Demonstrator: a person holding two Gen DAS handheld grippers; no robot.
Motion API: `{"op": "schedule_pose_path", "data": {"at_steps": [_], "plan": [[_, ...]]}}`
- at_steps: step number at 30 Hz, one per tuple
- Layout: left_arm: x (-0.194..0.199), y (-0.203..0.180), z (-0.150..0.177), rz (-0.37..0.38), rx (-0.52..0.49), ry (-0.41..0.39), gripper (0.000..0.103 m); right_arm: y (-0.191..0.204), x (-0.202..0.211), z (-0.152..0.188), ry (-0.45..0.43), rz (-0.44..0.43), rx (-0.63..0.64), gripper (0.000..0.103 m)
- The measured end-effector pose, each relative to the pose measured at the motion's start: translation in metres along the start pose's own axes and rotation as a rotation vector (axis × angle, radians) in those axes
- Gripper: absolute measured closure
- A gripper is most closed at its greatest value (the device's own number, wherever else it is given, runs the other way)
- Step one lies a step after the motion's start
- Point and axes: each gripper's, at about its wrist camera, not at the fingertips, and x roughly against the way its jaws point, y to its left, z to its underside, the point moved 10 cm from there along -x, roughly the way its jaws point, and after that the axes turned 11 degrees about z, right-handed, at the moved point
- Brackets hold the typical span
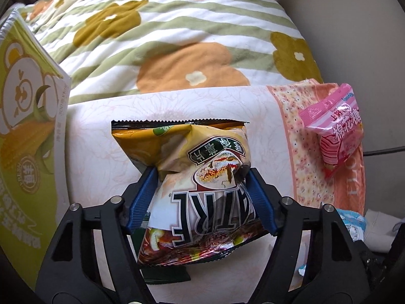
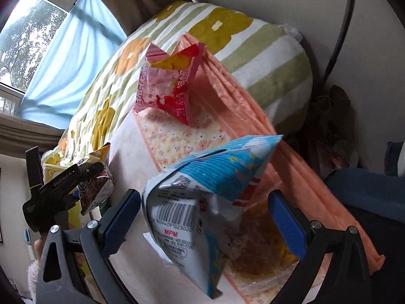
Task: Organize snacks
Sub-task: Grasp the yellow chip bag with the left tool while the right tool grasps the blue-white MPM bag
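Barcode [image 2: 174,211] only in right-wrist view

The left hand-held gripper [image 1: 200,192] was closed on a chip bag [image 1: 200,190], its blue pads [image 1: 141,197] pressing the bag's waist from both sides. The right hand-held gripper [image 2: 205,225] stood with its pads [image 2: 286,223] spread wide; a blue packet [image 2: 202,202] hung between them, and contact with either pad could not be made out.
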Motion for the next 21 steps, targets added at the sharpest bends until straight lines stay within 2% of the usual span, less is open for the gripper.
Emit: {"op": "schedule_pose_path", "data": {"at_steps": [3,9,10,13,17,19,20,21], "plan": [[0.002,-0.003,0.002,-0.002,-0.016,0.005,0.039,0.004,-0.008,0.0,0.017,-0.014,0.001,0.003],[0.006,-0.009,0.012,0.039,0.004,0.022,0.042,0.01,-0.02,0.002,0.05,-0.022,0.015,0.003],[0.006,-0.01,0.013,0.039,-0.001,0.023,0.048,0.011,-0.021,0.002,0.051,-0.024,0.018,0.003],[0.01,-0.016,0.019,0.045,-0.014,0.028,0.048,0.012,-0.022,0.003,0.054,-0.026,0.035,0.003],[0.011,-0.022,0.024,0.045,-0.025,0.027,0.049,0.017,-0.023,0.006,0.065,-0.046,0.063,0.021],[0.014,-0.024,0.027,0.045,-0.028,0.024,0.049,0.018,-0.02,0.006,0.059,-0.045,0.086,0.026],[0.015,-0.025,0.028,0.044,-0.031,0.021,0.049,0.019,-0.018,0.006,0.055,-0.035,0.106,0.038],[0.018,-0.027,0.029,0.043,-0.038,0.016,0.049,0.021,-0.019,0.005,0.055,-0.033,0.124,0.039]]}}
